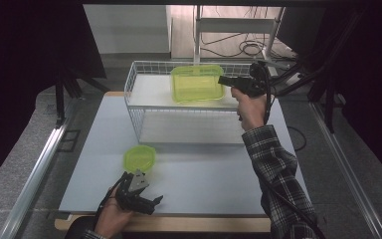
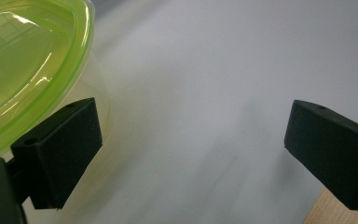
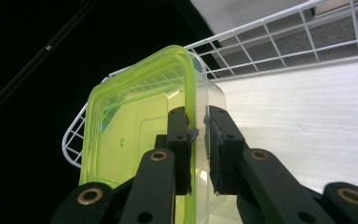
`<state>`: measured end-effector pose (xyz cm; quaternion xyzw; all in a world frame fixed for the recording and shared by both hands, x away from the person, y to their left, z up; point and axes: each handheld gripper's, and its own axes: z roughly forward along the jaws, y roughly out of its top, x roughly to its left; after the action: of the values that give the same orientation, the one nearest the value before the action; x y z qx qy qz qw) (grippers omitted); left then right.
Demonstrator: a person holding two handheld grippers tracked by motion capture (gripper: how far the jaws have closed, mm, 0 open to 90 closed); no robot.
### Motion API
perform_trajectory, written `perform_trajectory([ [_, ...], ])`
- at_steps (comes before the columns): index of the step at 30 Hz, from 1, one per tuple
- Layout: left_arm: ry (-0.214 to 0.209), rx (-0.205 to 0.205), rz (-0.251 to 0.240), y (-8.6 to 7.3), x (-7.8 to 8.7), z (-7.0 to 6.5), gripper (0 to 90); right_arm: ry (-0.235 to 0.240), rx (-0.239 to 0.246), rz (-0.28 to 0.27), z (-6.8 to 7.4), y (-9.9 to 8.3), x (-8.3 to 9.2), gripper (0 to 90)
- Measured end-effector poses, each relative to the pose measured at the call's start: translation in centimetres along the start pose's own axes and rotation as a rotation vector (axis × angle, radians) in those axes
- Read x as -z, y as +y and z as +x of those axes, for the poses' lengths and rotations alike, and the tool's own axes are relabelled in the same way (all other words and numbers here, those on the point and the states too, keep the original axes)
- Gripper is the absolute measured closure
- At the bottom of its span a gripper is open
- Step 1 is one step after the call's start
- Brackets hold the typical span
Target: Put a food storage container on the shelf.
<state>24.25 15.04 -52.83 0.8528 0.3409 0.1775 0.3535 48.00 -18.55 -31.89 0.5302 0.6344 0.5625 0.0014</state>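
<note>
Right gripper view: right gripper (image 3: 198, 140) pinching container (image 3: 140, 135) rim, base hidden; left gripper (image 2: 191, 149) spread.

Green lid (image 2: 25, 70) cut off by the left gripper view's edge, square container's (image 3: 140, 135) lower wall hidden behind black fingers (image 3: 179, 149)

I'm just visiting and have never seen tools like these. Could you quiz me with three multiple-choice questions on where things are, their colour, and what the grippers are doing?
1. Where is the square container?
A in the wire basket
B on the floor
C in the left gripper

2. What colour is the small round lid?
A red
B yellow-green
C blue

3. What is the right gripper doing?
A hanging open
B clamping the container's rim
C lying on the table

Answers: 1 A, wire walls surround it; 2 B, same tint as the container; 3 B, its jaws pinch the rim.
</note>
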Motion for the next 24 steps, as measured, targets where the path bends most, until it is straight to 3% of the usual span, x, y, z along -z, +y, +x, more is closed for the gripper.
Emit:
perform_trajectory([
  [5,-0.001,-0.003,0.001,0.0,0.0,0.0,3.8,-0.010,0.007,-0.002,0.1,-0.4,-0.4,78.5],
  [16,-0.002,-0.008,0.007,0.0,-0.1,-0.1,3.8,-0.099,0.101,0.012,0.5,-0.5,-0.7,71.4],
  [19,-0.003,-0.009,0.007,0.0,-0.1,-0.1,3.8,-0.126,0.122,0.016,0.4,-0.5,-0.9,68.7],
  [22,-0.003,-0.008,0.006,0.0,-0.1,-0.1,3.8,-0.117,0.125,0.024,0.1,-0.5,-1.2,65.3],
  [24,-0.004,-0.008,0.007,0.0,-0.1,-0.1,3.8,-0.137,0.167,0.024,0.0,-0.4,-1.3,58.6],
])
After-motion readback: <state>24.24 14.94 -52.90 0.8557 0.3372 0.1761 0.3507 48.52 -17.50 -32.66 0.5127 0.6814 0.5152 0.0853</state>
